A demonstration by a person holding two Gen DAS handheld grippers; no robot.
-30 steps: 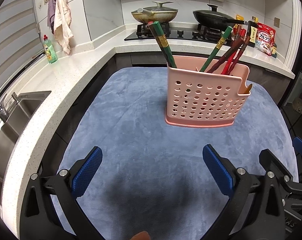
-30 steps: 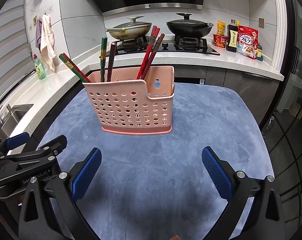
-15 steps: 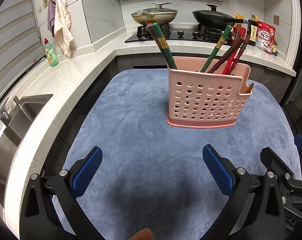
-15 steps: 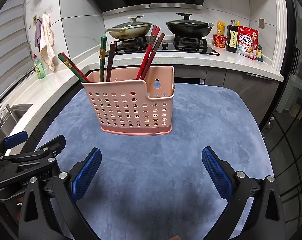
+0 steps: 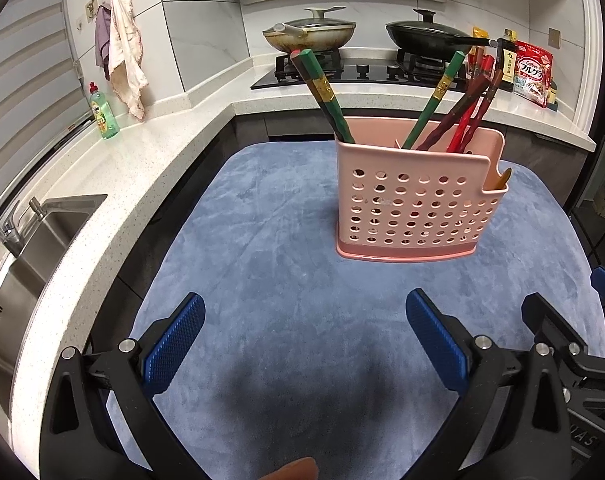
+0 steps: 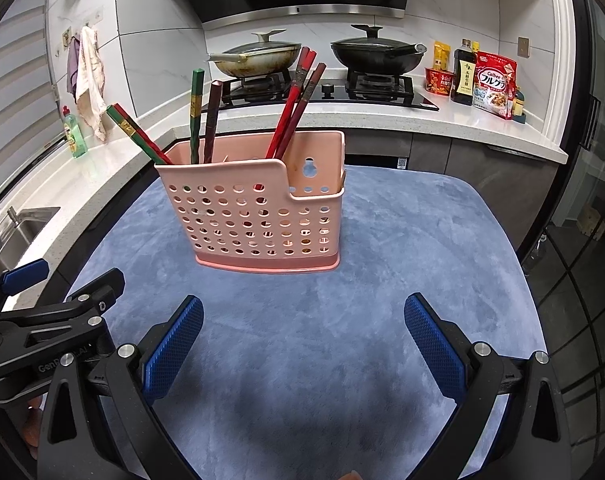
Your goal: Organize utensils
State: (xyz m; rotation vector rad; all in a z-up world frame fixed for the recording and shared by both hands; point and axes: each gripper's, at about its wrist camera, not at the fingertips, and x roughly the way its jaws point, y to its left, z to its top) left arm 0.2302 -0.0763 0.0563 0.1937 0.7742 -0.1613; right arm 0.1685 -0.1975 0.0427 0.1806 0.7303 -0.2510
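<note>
Hovering wide apart and gripping nothing: left tongs (image 5: pixel 304 336) and right tongs (image 6: pixel 303 336), near the blue tabletop (image 6: pixel 422 240). Standing upright mid-tabletop: pink holder (image 6: pixel 258 220), carrying leaning chopsticks (image 6: pixel 290 112).

White tiled walls (image 6: pixel 158 60) wrapped the corner, and a speckled counter (image 5: pixel 114 184) ran from the sink (image 5: pixel 30 248) round to the hob (image 6: pixel 322 92). Blinds (image 5: pixel 18 92) covered the left side; a steel hood (image 6: pixel 302 12) hung overhead.
</note>
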